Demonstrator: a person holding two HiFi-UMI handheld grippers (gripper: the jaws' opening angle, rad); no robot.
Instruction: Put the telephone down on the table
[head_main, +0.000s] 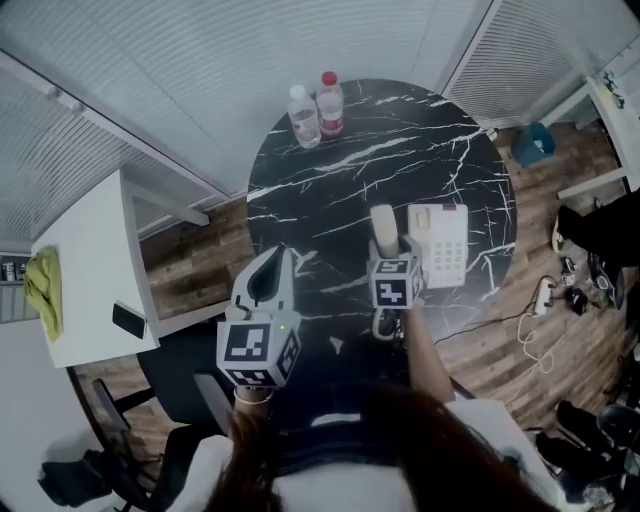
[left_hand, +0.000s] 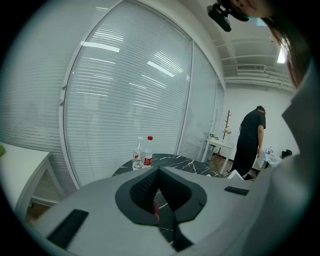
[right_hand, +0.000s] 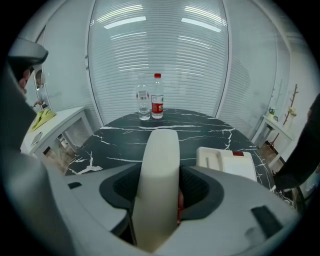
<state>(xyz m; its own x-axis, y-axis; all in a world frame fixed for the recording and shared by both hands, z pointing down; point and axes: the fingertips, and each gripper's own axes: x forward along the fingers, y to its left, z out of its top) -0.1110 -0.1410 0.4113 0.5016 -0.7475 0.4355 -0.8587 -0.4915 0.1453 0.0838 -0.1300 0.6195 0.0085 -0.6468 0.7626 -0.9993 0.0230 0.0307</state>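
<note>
1. A round black table (head_main: 400, 130) with white veins is seen from above.
2. The right claw (head_main: 391, 250) is held over the 5 o'clock part of the table.
3. The right claw is closed on a cream handset (right_hand: 159, 170). The handset is gripped by its sides between the two dark pads.
4. The handset is pointed toward 12 o'clock, away from the person. Its far end sticks out past the jaws.
5. Whether the handset is touching the table cannot be told.
6. A white base (head_main: 438, 245) is set flat on the table, just beside the handset at its 3 o'clock side. In the right gripper view a small red mark is seen on top of the base.
7. The left claw (head_main: 275, 262) is held by the 7 o'clock edge of the table, well apart from the handset.
8. The jaws of the left claw are brought together at the tips, and nothing is held between them.
9. A clear bottle (head_main: 303, 116) and a red-capped bottle (head_main: 330, 102) are stood side by side near the 11 o'clock edge of the table.
10. A white desk (head_main: 90, 250) is seen at 9 o'clock from the table, and a yellow cloth (head_main: 42, 285) is laid on it.
11. In the left gripper view, a person in black (left_hand: 250, 142) is seen standing far back in the room.
</note>
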